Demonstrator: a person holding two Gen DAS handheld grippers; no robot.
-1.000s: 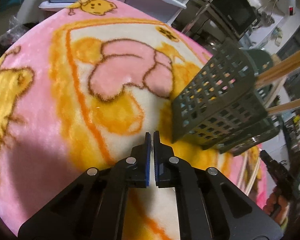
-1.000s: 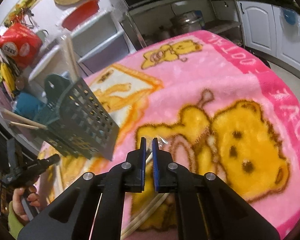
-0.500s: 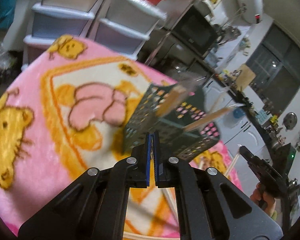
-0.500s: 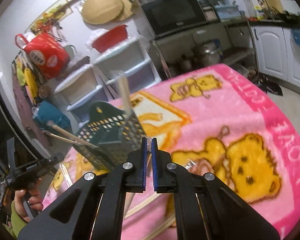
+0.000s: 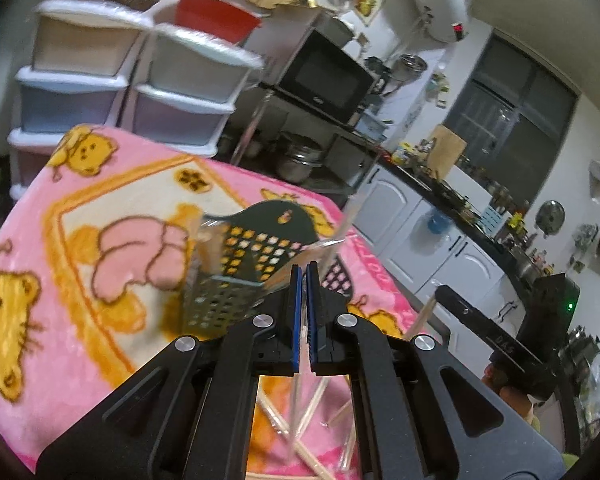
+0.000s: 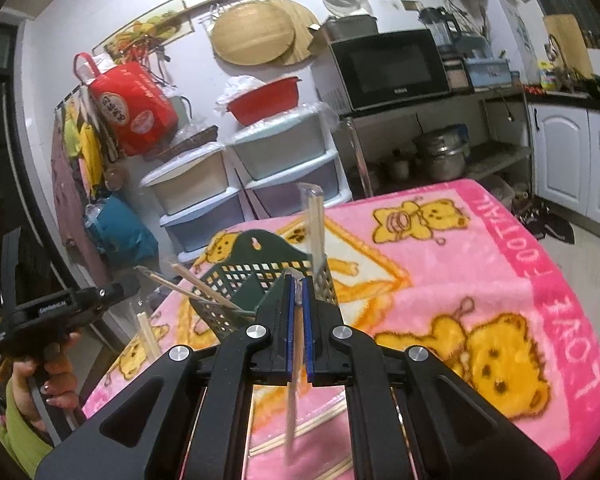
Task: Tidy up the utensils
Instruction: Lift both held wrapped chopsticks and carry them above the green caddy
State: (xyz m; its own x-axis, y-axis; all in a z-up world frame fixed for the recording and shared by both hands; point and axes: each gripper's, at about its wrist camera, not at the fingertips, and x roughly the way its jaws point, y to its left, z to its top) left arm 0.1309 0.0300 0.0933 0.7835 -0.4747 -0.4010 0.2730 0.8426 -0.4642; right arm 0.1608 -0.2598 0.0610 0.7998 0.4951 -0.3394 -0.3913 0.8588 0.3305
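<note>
Both grippers — left [image 5: 303, 312], right [image 6: 297, 322] — now raised, each clamping wrapped chopsticks [image 6: 315, 224] above the caddy [image 6: 260, 280].

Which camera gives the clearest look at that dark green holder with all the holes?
The right wrist view: the green perforated utensil basket stands sharp beyond the right gripper, chopsticks poking out. The left wrist view shows the basket blurred, partly hidden by the left gripper.

The green utensil basket [image 6: 260, 276] stands directly ahead of both grippers, chopsticks [image 6: 204, 286] projecting from it toward the left edge. Loose chopsticks [image 6: 300, 432] obstruct the blanket's [image 6: 500, 280] near edge. The right side is unobstructed.
</note>
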